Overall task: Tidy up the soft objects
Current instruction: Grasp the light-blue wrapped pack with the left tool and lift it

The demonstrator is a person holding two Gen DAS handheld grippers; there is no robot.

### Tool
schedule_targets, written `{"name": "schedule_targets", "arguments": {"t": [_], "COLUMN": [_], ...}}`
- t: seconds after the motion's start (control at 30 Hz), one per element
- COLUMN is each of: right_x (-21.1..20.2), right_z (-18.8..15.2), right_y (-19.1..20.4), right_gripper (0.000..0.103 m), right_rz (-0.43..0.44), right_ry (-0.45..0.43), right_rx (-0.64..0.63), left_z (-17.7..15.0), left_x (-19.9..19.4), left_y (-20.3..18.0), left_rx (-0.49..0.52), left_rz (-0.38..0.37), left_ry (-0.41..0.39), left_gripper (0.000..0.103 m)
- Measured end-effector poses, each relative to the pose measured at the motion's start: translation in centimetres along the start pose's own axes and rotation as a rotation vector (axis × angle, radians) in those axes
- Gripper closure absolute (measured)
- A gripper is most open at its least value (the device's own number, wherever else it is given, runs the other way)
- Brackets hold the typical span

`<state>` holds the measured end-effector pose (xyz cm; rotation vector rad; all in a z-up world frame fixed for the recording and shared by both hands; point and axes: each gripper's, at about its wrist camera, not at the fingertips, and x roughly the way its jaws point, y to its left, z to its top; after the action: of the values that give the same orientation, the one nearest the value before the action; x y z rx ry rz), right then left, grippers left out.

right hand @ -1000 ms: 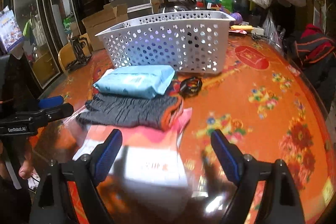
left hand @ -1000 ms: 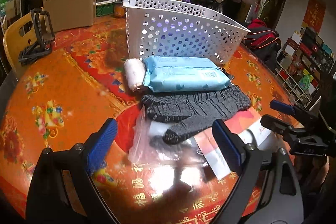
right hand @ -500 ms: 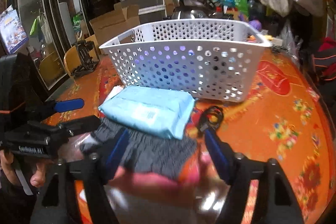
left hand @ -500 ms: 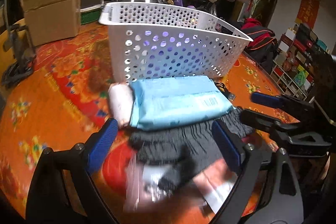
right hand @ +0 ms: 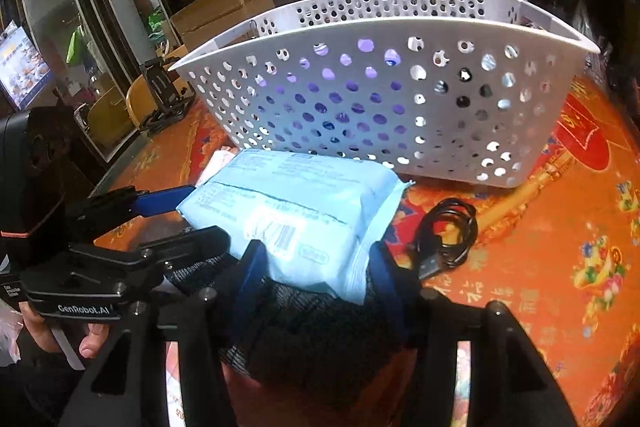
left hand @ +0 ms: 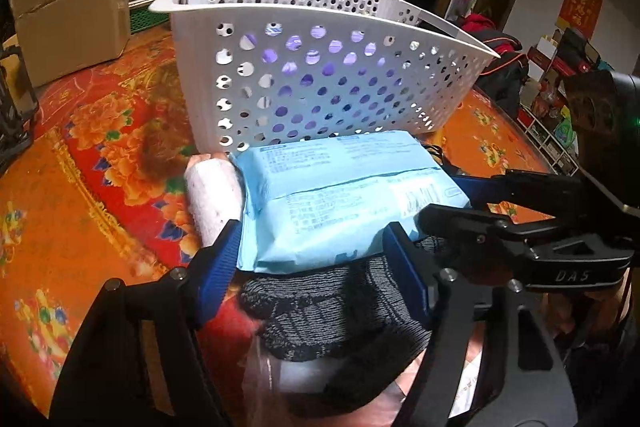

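1. Both of my grippers have travelled forward over the pile since a second ago: the pink-and-white pouch and the clear plastic bag that lay between my fingers then are now under the gripper bodies, and the white perforated basket [left hand: 320, 67] looms much larger.
2. My left gripper [left hand: 316, 259] is closing, its blue pads either side of the near left end of the light-blue wipes pack [left hand: 340, 195]; I see no pinch yet.
3. My right gripper [right hand: 316, 275] is closing too, straddling the pack's right corner, with the dark grey knitted gloves [right hand: 312, 327] bunched between its fingers below. Whether the pads already press anything I cannot tell.
4. Done so far, by my reading: very little. The wipes pack, the gloves and the small white-and-pink rolled cloth [left hand: 214, 195] all lie on the table [left hand: 80, 187] just in front of the basket; what the basket holds is hidden.
5. Left: lift each soft item over the rim. A black coiled cable [right hand: 448, 231] beside the pack looks unrelated.
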<state>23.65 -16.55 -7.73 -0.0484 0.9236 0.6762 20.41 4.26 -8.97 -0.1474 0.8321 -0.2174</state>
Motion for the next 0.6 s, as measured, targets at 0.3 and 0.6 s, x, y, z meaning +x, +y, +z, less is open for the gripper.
{"name": "schedule_targets", "arguments": {"t": [0.3,0.6], "right_x": [0.3,0.7], "right_z": [-0.2,-0.3], "right_y": [0.9,2.0], "right_gripper": [0.066,0.07], "right_rz": [0.01,-0.035], "right_ry": [0.007,0.028], "right_rx": [-0.04,-0.105], "left_z": [-0.5,-0.8], "left_x": [0.2,0.8], "left_y": [-0.1,-0.1], "left_rx": [0.002,-0.005], "left_rz": [-0.003,0.003], "left_ry": [0.011,0.037], "left_gripper": [0.053,0.055]}}
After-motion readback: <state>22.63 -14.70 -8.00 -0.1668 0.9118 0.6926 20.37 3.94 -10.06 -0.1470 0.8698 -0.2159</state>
